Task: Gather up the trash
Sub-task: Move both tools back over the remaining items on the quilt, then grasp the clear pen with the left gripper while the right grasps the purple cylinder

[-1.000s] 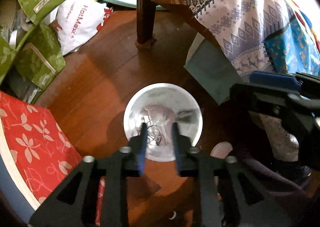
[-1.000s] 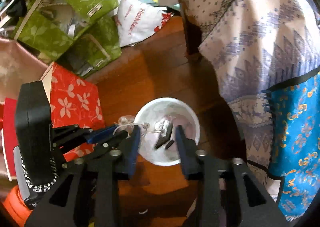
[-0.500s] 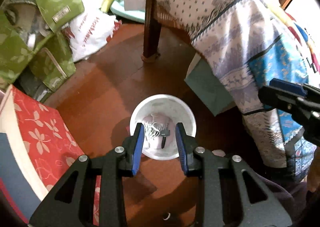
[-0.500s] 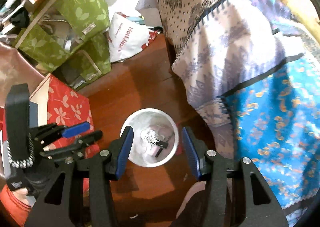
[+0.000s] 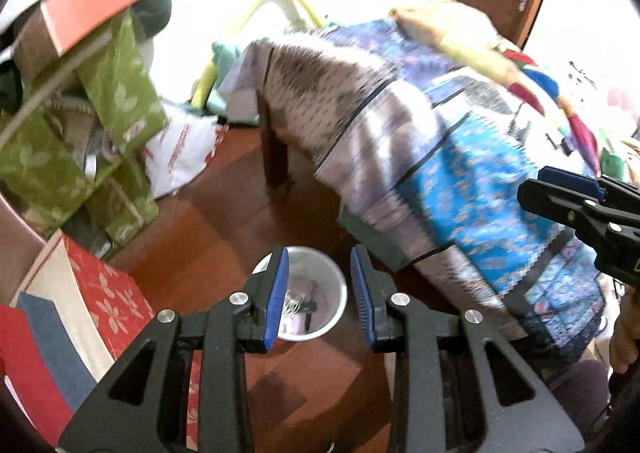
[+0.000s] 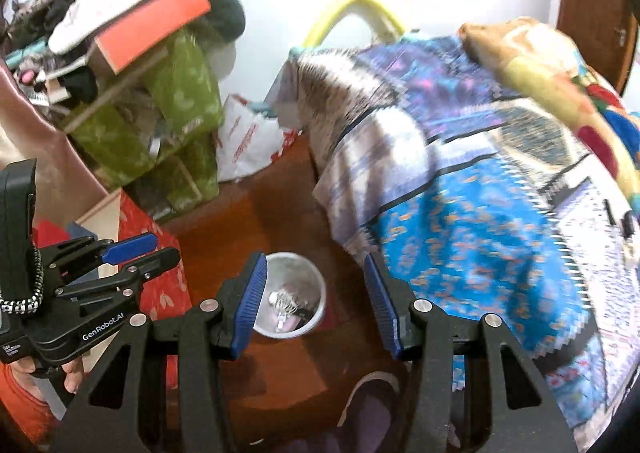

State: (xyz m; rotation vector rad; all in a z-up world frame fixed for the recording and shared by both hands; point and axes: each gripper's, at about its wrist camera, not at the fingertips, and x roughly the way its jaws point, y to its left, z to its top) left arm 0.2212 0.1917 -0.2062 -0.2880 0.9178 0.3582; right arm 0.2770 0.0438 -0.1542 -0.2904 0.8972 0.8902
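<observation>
- While both grippers hang above the floor, white bin [image 5: 334, 295] stands beside draped table, trash inside.
- Left gripper [image 5: 320, 293]: jaws apart, empty.
- Right gripper [image 6: 316, 299]: jaws wide, empty.

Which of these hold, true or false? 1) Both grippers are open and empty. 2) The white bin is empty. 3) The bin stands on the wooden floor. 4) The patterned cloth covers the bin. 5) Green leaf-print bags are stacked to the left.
1) True. The left gripper and the right gripper both have their jaws apart with nothing between them.
2) False. The white bin holds white stringy scraps and small dark pieces.
3) True. It sits on the wooden floor.
4) False. The patterned cloth hangs to the right of the bin, whose mouth is uncovered.
5) True. The green leaf-print bags are piled at left.
</observation>
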